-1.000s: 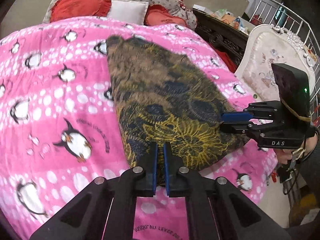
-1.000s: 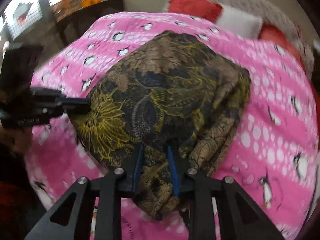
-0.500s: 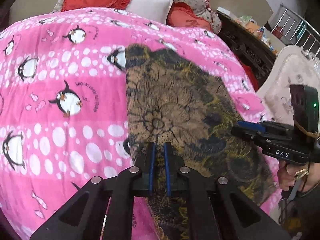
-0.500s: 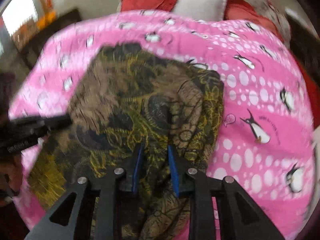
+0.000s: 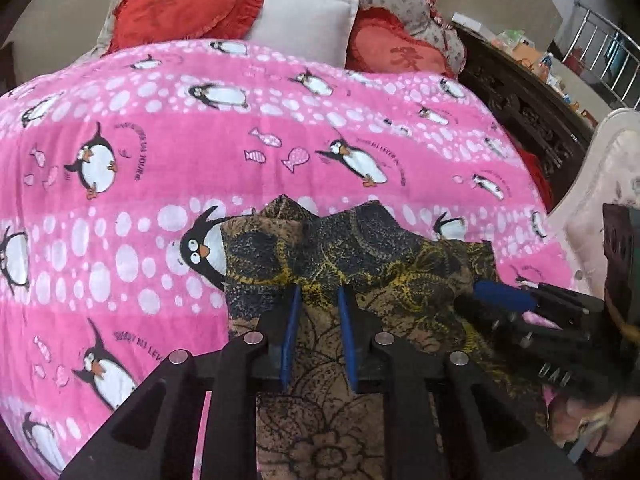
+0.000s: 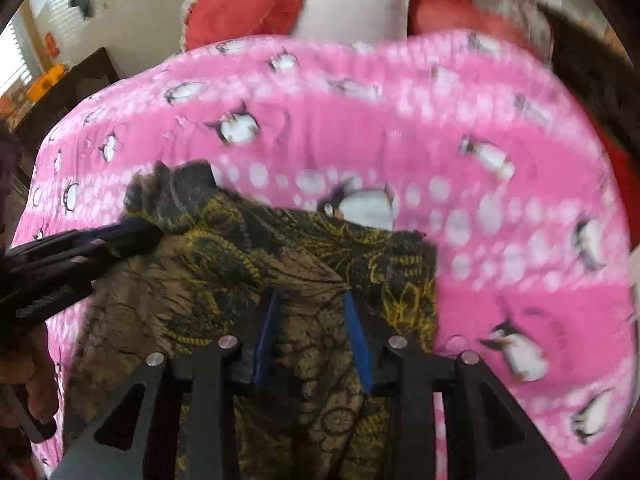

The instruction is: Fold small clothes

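Observation:
A dark brown and yellow flower-print garment lies folded over on the pink penguin blanket; it also shows in the right wrist view. My left gripper is open, its blue-padded fingers just above the garment's left part. My right gripper is open over the garment's right part. Each gripper shows from the side in the other view: the right one, the left one. Neither holds cloth.
Red and white pillows lie at the head of the bed. A dark carved cabinet and a cream padded chair stand on the right. A dark table stands on the left.
Both grippers carried the garment's near edge towards the pillows, folding it over, then opened and let go. The garment now looks much shorter.

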### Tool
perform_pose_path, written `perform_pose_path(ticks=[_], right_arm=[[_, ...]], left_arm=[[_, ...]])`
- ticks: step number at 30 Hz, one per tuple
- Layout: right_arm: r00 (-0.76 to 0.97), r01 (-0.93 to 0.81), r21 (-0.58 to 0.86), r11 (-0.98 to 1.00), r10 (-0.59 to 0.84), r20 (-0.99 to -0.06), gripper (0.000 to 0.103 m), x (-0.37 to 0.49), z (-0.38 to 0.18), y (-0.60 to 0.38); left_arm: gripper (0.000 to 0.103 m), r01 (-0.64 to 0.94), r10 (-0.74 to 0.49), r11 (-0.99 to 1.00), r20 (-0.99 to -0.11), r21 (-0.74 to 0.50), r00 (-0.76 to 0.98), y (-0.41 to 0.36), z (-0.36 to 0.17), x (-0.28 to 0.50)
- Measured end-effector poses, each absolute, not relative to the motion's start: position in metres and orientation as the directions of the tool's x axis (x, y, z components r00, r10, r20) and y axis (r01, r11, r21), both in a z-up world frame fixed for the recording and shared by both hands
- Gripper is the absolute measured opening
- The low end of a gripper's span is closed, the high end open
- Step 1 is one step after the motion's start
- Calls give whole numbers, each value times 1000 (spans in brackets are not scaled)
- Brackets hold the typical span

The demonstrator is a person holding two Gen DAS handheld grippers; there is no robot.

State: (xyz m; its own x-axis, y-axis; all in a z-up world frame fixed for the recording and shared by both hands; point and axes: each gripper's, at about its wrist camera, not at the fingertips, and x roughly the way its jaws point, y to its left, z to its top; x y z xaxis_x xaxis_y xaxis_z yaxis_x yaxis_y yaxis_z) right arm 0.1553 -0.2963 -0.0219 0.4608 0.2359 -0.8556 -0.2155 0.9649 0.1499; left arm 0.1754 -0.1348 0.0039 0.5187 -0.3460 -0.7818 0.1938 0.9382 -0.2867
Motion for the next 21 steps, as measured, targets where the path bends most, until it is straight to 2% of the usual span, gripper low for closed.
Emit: perform_pose_path(ticks=[1,3,4,5,6,9,13,16,21], right_arm=[[476,-209,187,960,267,-838,35,154,-14,-303],[515,-221,238,946,320,-795,37,144,5,-319],[530,-233,254,939,341,-776,41,139,11,-326],[550,-251,277,928,372,-747,55,130,20,-339],[564,-259,293,920,391,-727,69,123,24,-350],[529,-268,418,868,495,-689,74,100,9,-386],[380,-277,560,781,624,-683,74,86,-39,-399],[343,-319,648,691,722,-601,74,79,-56,-393],[343,-345,735,584,807,-480,72,110,-64,-381]], left_arm=[[4,204,-364,931,-775,-302,516,-130,8,171],[20,226,-404,915,-758,-335,512,-116,13,156],[35,238,-433,901,-743,-362,511,-106,13,147],[49,239,-445,895,-735,-375,511,-100,10,141],[52,238,-464,885,-730,-399,501,-92,3,134],[53,231,-528,849,-744,-475,410,-84,-22,122],[60,286,-606,794,-672,-536,426,-82,-32,108],[61,291,-697,716,-624,-634,354,-90,-35,116],[60,227,-711,688,-579,-689,399,-84,-39,128]])
